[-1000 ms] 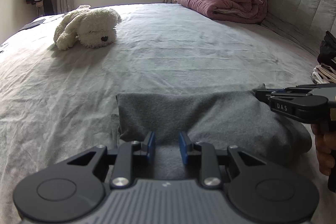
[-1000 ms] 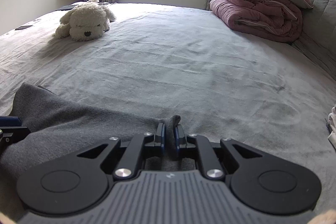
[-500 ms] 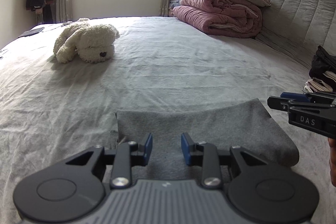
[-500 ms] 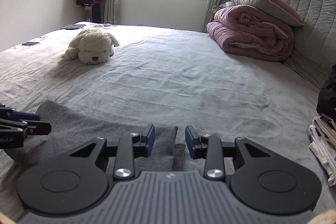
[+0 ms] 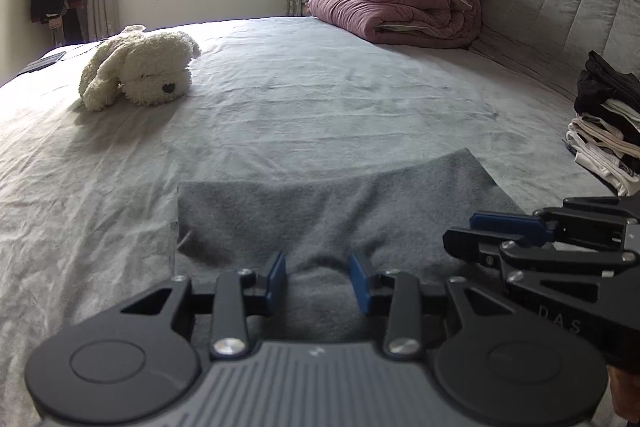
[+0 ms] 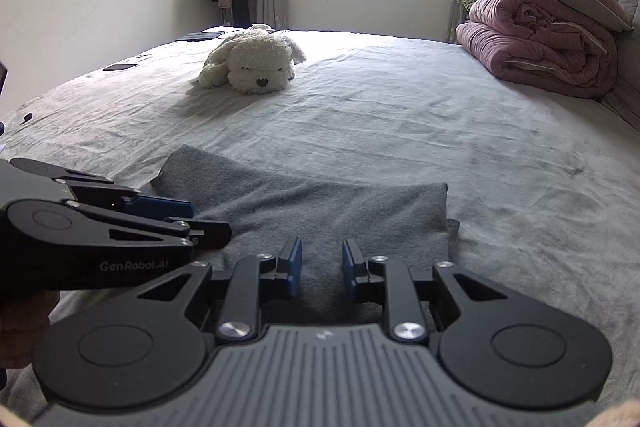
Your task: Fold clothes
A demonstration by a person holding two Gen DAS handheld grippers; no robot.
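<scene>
A grey folded garment (image 5: 332, 211) lies flat on the bed, just ahead of both grippers; it also shows in the right wrist view (image 6: 320, 203). My left gripper (image 5: 319, 281) is open and empty over the garment's near edge. My right gripper (image 6: 319, 267) is open and empty over the same edge. The right gripper also shows at the right of the left wrist view (image 5: 460, 231). The left gripper also shows at the left of the right wrist view (image 6: 212, 219). The two grippers are close side by side.
A white plush dog (image 5: 140, 71) lies far left on the grey bed sheet (image 5: 320, 99). A folded pink quilt with a pillow (image 5: 400, 7) sits by the headboard. A stack of folded clothes (image 5: 608, 131) lies at the right. Dark flat items (image 6: 120, 67) lie at the bed's far left edge.
My right gripper opened and let go of the grey garment. Both grippers have pulled back a little and come closer together. The garment now lies flat, folded.
</scene>
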